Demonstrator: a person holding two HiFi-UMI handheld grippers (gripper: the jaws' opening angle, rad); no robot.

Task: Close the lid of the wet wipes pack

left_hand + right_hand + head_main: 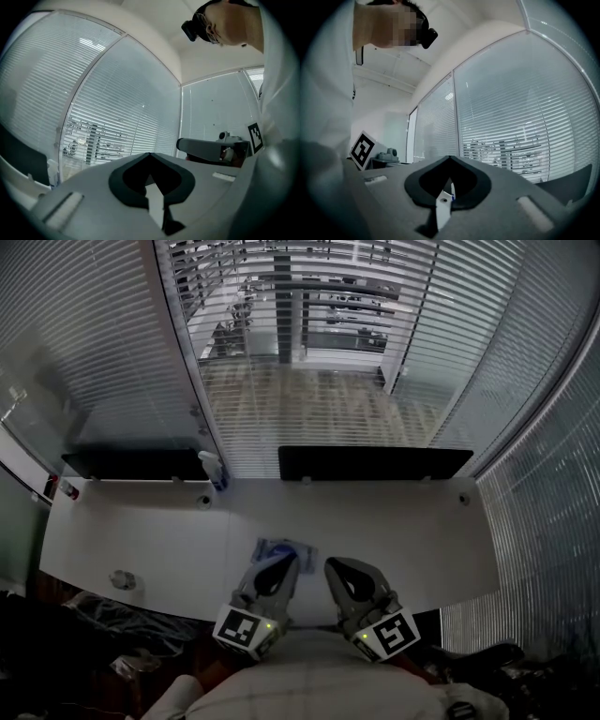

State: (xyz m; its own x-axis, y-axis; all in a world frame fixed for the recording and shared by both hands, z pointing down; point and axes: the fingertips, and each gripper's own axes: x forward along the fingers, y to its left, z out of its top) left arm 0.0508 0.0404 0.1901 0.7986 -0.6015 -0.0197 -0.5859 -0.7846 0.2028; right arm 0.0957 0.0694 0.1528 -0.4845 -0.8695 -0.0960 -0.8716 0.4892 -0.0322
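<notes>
A blue-and-white wet wipes pack (279,547) lies flat on the white desk (394,531), near its front edge. Its near part is hidden behind my left gripper (284,560), so the lid does not show. The left gripper's tips hover over the pack's near edge with the jaws together and nothing between them. My right gripper (331,565) is just right of the pack, also shut and empty. Both gripper views look level across the room at the blinds. The left gripper (150,155) and the right gripper (449,158) show only their closed jaw housings there.
Two black screens (131,463) (375,462) stand along the desk's far edge, with a spray bottle (214,469) between them. A small clear object (122,579) sits at the front left. Glass walls with blinds (309,343) surround the desk. The person's lap is below the grippers.
</notes>
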